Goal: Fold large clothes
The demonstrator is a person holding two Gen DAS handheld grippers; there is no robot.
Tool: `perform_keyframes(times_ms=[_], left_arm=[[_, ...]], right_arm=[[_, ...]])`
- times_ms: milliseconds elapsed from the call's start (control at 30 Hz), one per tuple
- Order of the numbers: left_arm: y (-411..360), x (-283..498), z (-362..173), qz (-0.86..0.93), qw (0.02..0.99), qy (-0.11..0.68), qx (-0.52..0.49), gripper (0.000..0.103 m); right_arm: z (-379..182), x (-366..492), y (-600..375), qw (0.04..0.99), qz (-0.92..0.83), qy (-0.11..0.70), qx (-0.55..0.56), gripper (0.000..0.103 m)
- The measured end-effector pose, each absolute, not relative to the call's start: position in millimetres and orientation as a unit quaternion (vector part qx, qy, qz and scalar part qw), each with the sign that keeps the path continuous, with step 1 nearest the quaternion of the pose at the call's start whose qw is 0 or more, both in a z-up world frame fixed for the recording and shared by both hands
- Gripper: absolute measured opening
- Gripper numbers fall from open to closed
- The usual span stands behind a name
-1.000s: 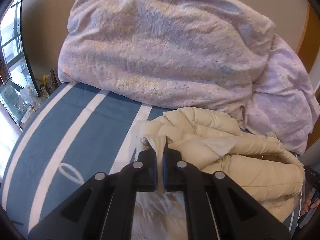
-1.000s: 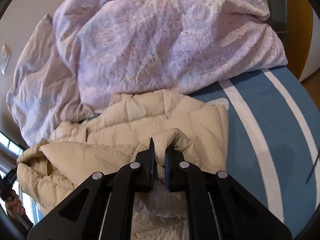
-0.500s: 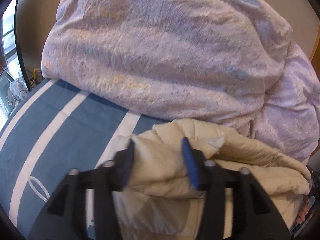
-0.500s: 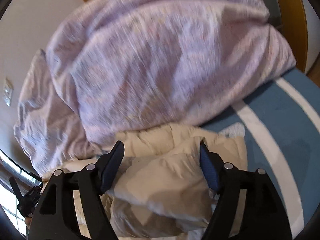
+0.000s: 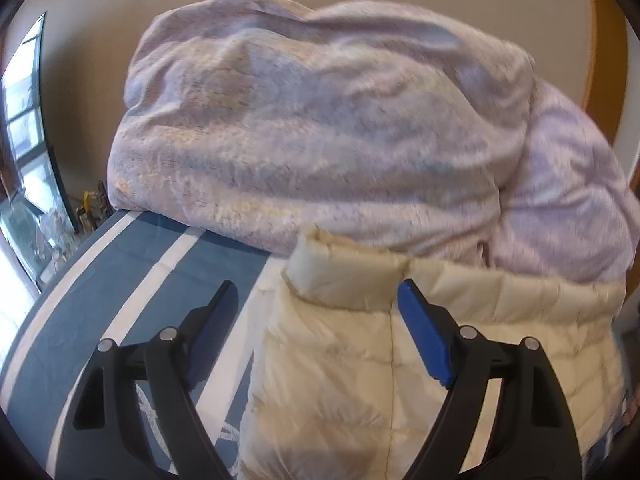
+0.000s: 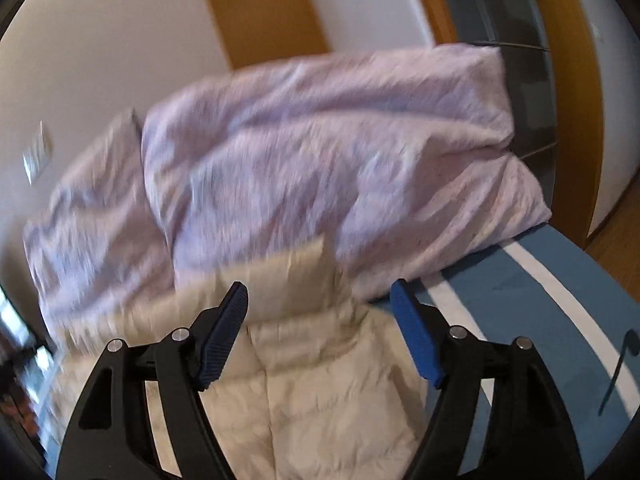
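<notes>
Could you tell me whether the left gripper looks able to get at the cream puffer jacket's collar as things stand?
Probably yes. The left gripper, whose jaws have just been opening, stands open with the cream puffer jacket's raised collar just ahead of its fingers. Nothing lies between; the lilac duvet sits behind.

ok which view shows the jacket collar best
The left wrist view: the collar is sharp there, standing up at the top of the cream jacket. The right wrist view shows the same collar smeared by motion blur, against the lilac duvet.
</notes>
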State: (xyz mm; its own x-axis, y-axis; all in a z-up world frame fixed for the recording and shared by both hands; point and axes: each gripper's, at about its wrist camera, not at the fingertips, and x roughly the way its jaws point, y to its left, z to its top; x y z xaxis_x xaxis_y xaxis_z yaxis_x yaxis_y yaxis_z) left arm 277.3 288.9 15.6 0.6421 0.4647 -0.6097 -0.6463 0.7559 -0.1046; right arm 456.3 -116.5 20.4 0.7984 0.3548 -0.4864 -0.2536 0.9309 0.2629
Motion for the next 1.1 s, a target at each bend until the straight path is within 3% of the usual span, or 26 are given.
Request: perform_keyframes(times_ms=[200,400,733,1100], left_arm=[[276.4,299.0,-10.8,0.316,0.883,0.325,-0.124,0.082],[272.0,319.2,-28.8,0.323,0.878,0.343,-0.09,0.082],[281.3,344.3,-55.4,0.337,0.867,0.357,-0.085,0.082],[297.9,353.7,-72.5,0.329,0.859,0.374,-0.117,0.09]], right_arm=[[-8.0,470.8,-76.2,0.927,0.165,0.336,0.023,0.064],[-30.1,482.0,-50.1,0.924,0.137,0.354,-0.04,0.063],[-64.6,490.0,-62.4,0.918,0.072,0.388,-0.035,0.062],[-76.2,500.2,-58.0,0.909,0.062,0.41,-0.044,0.066]])
